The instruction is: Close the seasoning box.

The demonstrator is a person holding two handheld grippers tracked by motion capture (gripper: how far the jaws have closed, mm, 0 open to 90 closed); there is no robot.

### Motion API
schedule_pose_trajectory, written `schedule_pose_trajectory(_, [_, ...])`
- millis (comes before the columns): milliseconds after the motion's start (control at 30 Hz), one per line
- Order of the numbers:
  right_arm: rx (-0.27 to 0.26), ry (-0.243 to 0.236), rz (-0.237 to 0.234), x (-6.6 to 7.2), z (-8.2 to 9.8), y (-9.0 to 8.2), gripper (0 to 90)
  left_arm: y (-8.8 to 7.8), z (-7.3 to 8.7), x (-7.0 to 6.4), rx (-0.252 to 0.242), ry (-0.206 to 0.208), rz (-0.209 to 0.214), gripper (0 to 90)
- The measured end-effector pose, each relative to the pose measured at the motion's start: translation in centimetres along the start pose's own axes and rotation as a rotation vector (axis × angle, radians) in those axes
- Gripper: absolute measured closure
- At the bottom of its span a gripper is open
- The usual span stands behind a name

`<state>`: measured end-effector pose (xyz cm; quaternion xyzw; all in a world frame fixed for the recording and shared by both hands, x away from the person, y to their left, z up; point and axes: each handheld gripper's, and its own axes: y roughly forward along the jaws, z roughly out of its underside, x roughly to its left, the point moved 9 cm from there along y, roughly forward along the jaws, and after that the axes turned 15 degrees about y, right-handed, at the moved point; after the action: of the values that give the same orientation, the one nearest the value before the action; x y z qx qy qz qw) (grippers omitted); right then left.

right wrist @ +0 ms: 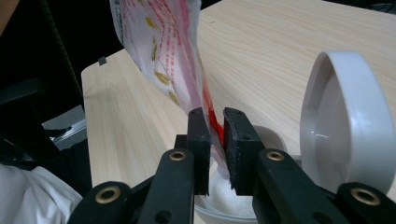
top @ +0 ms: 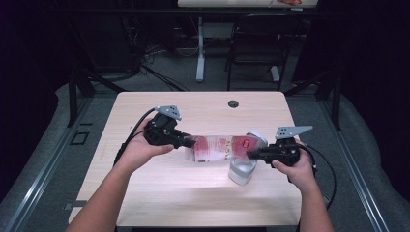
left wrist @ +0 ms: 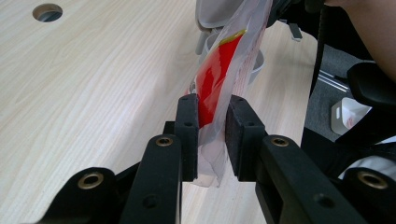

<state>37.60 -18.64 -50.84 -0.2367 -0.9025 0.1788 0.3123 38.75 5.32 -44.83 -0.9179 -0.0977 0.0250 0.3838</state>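
High view: a red-printed plastic bag (top: 217, 147) is held stretched above the desk (top: 193, 193), pinched at its ends by the left gripper (top: 191, 142) and the right gripper (top: 251, 154), over a white lidded container (top: 241, 171).

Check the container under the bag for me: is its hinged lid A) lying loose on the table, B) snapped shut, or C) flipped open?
C: in the right gripper view the white lid stands upright beside the container, whose mouth is uncovered below the bag.
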Motion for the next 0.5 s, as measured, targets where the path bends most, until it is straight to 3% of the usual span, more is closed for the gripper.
schedule_pose_trajectory(67, [0.005, 0.009, -0.011, -0.15, 0.16, -0.01, 80.5, 0.09, 0.04, -0.07, -0.003, 0.0, 0.001, 76.2])
schedule_pose_trajectory(100, [0.009, 0.009, -0.013, -0.21, 0.21, -0.04, 80.5, 0.18, -0.01, -0.22, -0.018, -0.004, 0.022, 76.2])
schedule_pose_trajectory(267, [0.006, 0.007, -0.013, -0.21, 0.22, -0.06, 80.6, 0.26, 0.38, -0.09, -0.003, -0.005, 0.001, 76.2])
schedule_pose_trajectory(333, [0.003, 0.007, -0.016, -0.19, 0.18, -0.07, 79.8, 0.38, 0.45, -0.21, -0.023, -0.012, 0.025, 76.2])
schedule_pose_trajectory(400, [0.002, 0.008, -0.017, -0.2, 0.17, -0.06, 78.9, 0.39, 0.73, -0.08, -0.004, -0.012, 0.005, 76.2])
schedule_pose_trajectory(433, [0.006, 0.008, -0.017, -0.21, 0.22, -0.03, 78.9, 0.48, 0.76, -0.16, -0.017, -0.015, 0.024, 76.1])
schedule_pose_trajectory(500, [0.004, 0.011, -0.019, -0.17, 0.25, 0.07, 78.6, 0.47, 0.97, -0.09, -0.012, -0.019, 0.022, 76.0])
